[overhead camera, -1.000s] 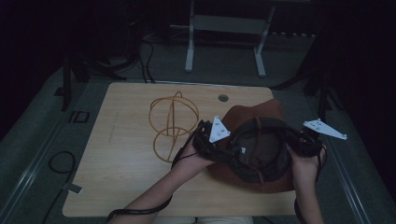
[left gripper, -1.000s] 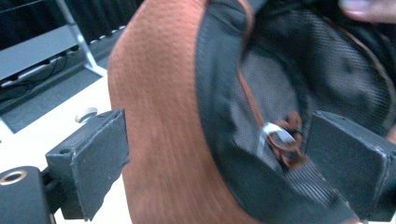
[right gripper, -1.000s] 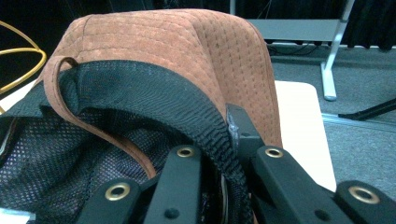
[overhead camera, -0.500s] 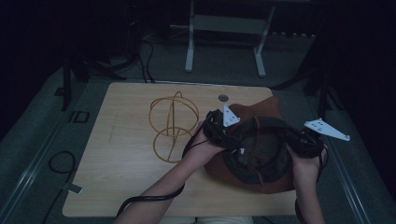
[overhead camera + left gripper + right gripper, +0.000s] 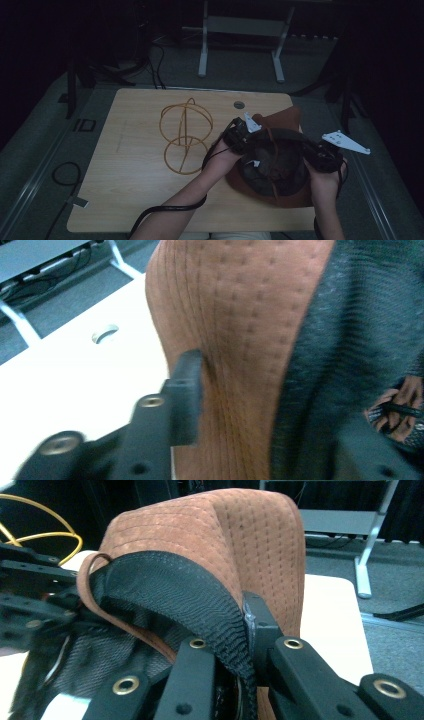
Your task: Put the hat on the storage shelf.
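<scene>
The right gripper [image 5: 235, 645] is clamped on the hat [image 5: 210, 555]: its two black jaws pinch the black ribbed inner band [image 5: 200, 600] at the hat's edge, one jaw inside the opening and the other against the brown outer surface. In the high view this right gripper [image 5: 320, 155] sits at the hat's [image 5: 280, 125] right side, held by the person's right hand [image 5: 325, 182].

The left gripper [image 5: 240, 390] has one jaw pressed flat against the stitched brown suede on the outside of the hat [image 5: 235, 305], while the other jaw lies on the dark knit lining side; the hat's wall stands between them, so it grips the hat. In the high view the left gripper [image 5: 240, 135] is at the hat's left edge, with the left hand [image 5: 220, 157] just behind it.

The hat is brown with a dark inside, held opening-up between the two grippers over the right part of the tabletop [image 5: 135, 165]. A thin brown strap [image 5: 107, 607] loops across its opening.

To the hat's left, on the tabletop, stands a yellow wire frame [image 5: 186, 135] of hoops. Beyond the hat's far side, a round grommet hole [image 5: 239, 105] is set in the tabletop.
</scene>
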`<state>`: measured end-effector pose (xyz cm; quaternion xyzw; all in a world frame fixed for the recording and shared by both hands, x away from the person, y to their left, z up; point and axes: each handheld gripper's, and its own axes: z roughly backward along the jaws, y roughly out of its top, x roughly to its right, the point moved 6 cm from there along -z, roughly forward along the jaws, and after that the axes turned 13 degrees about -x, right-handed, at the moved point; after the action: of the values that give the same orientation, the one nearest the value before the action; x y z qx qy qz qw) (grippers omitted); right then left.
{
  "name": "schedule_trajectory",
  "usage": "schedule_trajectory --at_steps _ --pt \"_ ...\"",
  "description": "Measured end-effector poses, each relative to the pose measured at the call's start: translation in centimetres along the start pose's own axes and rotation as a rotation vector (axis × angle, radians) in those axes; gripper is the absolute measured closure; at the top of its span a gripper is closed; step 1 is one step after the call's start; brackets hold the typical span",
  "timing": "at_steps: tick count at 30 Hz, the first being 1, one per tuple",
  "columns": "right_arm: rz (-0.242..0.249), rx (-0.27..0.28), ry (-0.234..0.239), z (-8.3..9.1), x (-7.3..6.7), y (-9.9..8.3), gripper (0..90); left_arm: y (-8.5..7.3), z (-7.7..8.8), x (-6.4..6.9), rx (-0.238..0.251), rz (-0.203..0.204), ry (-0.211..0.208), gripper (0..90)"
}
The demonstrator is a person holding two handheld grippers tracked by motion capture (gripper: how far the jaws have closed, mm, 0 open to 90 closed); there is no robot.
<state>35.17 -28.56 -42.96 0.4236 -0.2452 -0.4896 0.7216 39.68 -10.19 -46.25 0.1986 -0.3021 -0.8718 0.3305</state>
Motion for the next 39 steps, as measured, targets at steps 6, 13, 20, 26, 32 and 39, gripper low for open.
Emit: schedule_trajectory --at_steps 6,13,20,26,32,39 --pt "0.009 -0.01 0.003 -0.4 -0.6 -0.4 84.2 0.6 0.2 -0.4 0.012 0.02 0.052 86.0" --pt "0.01 0.009 0.0 0.1 -0.8 -0.6 81.1 1.4 1.4 -0.6 0.053 0.011 0.088 86.6" --pt "0.026 0.02 0.028 1.2 -1.4 -1.0 71.1 2.3 3.0 -0.8 0.116 0.007 0.124 86.7" --pt "0.074 0.021 0.086 2.6 -2.5 -1.8 55.8 2.6 4.1 -0.8 0.16 -0.005 0.137 86.7" --pt "0.099 0.037 0.157 4.6 -3.2 -2.8 48.5 2.6 5.1 -1.3 0.221 0.008 0.151 86.6" --pt "0.108 0.065 0.058 7.2 -0.1 -2.9 50.4 1.6 6.0 -1.8 0.288 0.01 0.099 86.6"
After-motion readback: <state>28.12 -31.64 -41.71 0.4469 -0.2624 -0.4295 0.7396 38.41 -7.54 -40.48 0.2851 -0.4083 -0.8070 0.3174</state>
